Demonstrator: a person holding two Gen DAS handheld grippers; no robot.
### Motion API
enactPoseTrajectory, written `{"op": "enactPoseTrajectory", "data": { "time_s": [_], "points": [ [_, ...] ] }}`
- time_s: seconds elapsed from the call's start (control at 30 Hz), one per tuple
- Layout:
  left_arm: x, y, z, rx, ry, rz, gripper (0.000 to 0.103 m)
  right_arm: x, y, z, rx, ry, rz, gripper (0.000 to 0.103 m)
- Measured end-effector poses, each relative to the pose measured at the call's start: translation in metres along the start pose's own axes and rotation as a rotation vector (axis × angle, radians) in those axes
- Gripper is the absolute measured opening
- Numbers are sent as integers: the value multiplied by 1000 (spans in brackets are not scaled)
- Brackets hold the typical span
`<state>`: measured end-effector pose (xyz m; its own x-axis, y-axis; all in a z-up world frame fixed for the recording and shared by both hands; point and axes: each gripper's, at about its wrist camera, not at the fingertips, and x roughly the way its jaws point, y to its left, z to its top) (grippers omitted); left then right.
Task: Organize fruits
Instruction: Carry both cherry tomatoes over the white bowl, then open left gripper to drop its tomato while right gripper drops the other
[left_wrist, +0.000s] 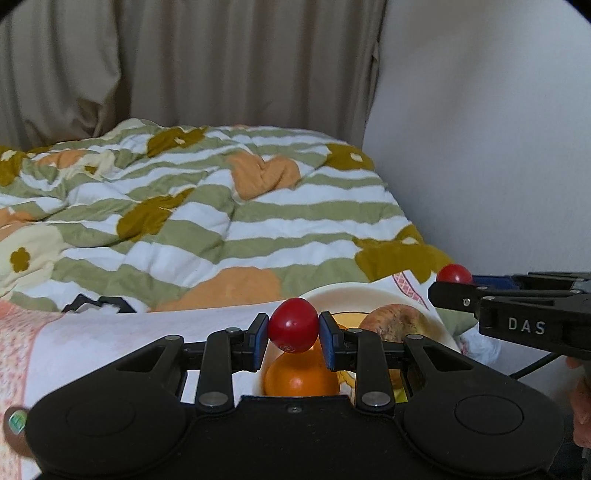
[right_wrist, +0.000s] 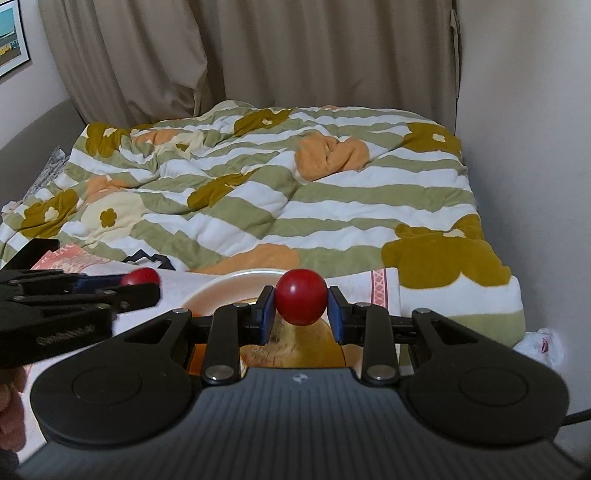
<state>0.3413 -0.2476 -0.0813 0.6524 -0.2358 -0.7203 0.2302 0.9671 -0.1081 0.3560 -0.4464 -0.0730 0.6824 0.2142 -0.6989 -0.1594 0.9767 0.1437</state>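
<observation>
My left gripper (left_wrist: 293, 326) is shut on a small red tomato (left_wrist: 293, 325), held between its blue pads just above a cream plate (left_wrist: 354, 295). On that plate lie an orange (left_wrist: 301, 376) and a brownish apple (left_wrist: 395, 323). In the right wrist view my right gripper (right_wrist: 301, 302) is shut on a second red tomato (right_wrist: 301, 297) over the same plate (right_wrist: 221, 286), with the apple (right_wrist: 295, 347) below it. Each gripper shows in the other's view: the right one (left_wrist: 452, 282) at the right edge, the left one (right_wrist: 142, 280) at the left edge, both holding red fruit.
The plate stands on a white and pink cloth (left_wrist: 147, 336) at the foot of a bed with a striped floral quilt (left_wrist: 221, 206). Beige curtains (left_wrist: 184, 62) hang behind, a white wall (left_wrist: 480, 147) rises at the right. A black object (left_wrist: 98, 304) lies on the cloth.
</observation>
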Motion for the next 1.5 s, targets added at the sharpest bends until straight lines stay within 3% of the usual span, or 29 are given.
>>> {"op": "enactPoseTrajectory", "data": {
  "time_s": [0.37, 0.5, 0.53, 0.97, 1.27, 1.3, 1.37, 1.43, 1.5],
  "points": [
    [38, -9, 3, 105, 77, -6, 34, 27, -4, 9, 9, 36, -6, 45],
    [34, -6, 4, 99, 47, 3, 91, 30, -4, 11, 10, 42, -5, 45],
    [30, -4, 4, 96, 28, 10, 94, 31, -4, 12, 9, 42, -3, 45],
    [-5, 27, -7, 20, 32, 40, 95, 63, 33, 15, -75, 84, 52, 45],
    [-24, 45, -21, -16, 31, 82, 95, 82, 44, 8, -96, 94, 46, 47],
    [-26, 46, -22, -19, 28, 86, 95, 82, 43, 9, -95, 87, 43, 48],
    [-30, 48, -24, -27, 21, 93, 95, 79, 44, 8, -102, 70, 47, 68],
    [-35, 48, -27, -32, 14, 97, 95, 71, 45, 7, -102, 34, 25, 102],
    [-40, 48, -29, -34, 11, 102, 95, 60, 44, 6, -104, -1, 24, 103]
  ]
}}
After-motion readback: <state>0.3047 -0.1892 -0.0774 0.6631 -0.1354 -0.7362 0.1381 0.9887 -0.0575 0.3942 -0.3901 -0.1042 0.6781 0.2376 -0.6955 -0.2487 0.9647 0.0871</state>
